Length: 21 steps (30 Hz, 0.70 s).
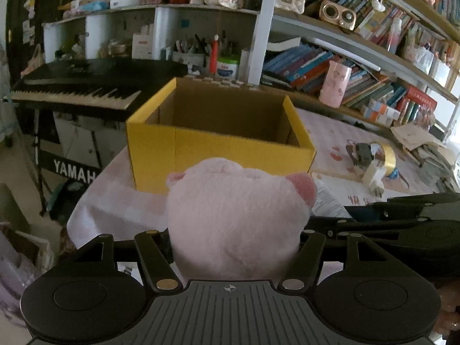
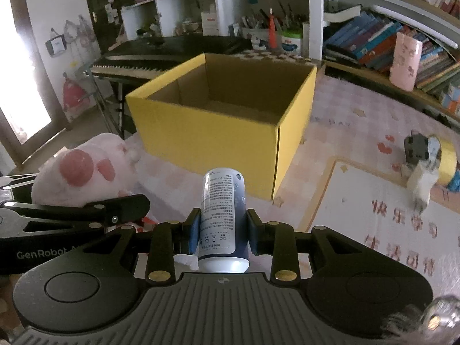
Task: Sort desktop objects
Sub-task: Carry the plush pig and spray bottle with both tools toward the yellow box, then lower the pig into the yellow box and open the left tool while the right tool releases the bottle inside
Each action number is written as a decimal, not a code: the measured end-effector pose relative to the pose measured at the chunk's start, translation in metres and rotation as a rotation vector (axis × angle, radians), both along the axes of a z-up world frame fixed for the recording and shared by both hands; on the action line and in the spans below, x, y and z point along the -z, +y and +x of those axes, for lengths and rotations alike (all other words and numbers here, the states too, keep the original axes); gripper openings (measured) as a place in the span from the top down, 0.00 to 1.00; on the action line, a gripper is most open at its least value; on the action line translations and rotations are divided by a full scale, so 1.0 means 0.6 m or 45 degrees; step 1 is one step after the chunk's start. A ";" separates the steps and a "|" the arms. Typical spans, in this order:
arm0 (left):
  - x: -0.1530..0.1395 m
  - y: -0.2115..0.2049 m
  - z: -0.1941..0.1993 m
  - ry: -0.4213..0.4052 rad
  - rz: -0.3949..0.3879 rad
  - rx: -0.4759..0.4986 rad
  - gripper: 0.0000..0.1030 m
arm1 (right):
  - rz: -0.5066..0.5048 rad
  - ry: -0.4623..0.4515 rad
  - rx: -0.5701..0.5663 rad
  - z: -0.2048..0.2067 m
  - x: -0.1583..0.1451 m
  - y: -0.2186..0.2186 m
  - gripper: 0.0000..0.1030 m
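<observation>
"YAMAH" reads on the keyboard stand (image 1: pixel 73 169); "GenRobot" on the left gripper (image 2: pixel 86 215) arm.

You were in a lived-in home room: crammed bookshelves (image 1: pixel 330 66) upper right, a Yamaha keyboard (image 1: pixel 83 86) left, patterned tablecloth (image 2: pixel 359 143) below.

right tool (image 2: pixel 221 231): clamped on white-and-blue can (image 2: pixel 223 215), can pointing forward | yellow box (image 2: pixel 218 132): open-topped, just ahead on pink patterned surface (image 2: pixel 359 149) | left tool (image 2: pixel 86 215): at left edge, pink plush toy (image 2: pixel 83 169) against it, grip unclear | tape roll (image 2: pixel 444 161): far right, blurred
</observation>
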<state>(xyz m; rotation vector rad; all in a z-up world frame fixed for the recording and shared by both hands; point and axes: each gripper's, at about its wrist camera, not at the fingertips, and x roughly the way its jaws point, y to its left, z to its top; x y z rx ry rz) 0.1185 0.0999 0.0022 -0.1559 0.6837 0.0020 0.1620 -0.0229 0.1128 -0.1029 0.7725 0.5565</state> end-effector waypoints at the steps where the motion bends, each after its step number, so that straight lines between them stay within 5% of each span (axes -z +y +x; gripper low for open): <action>1: -0.004 0.000 0.007 -0.006 0.003 0.000 0.36 | 0.006 -0.004 -0.003 0.008 -0.004 -0.001 0.71; 21: -0.102 0.016 0.168 -0.212 -0.006 -0.100 0.36 | 0.191 -0.198 -0.084 0.200 -0.115 0.003 0.71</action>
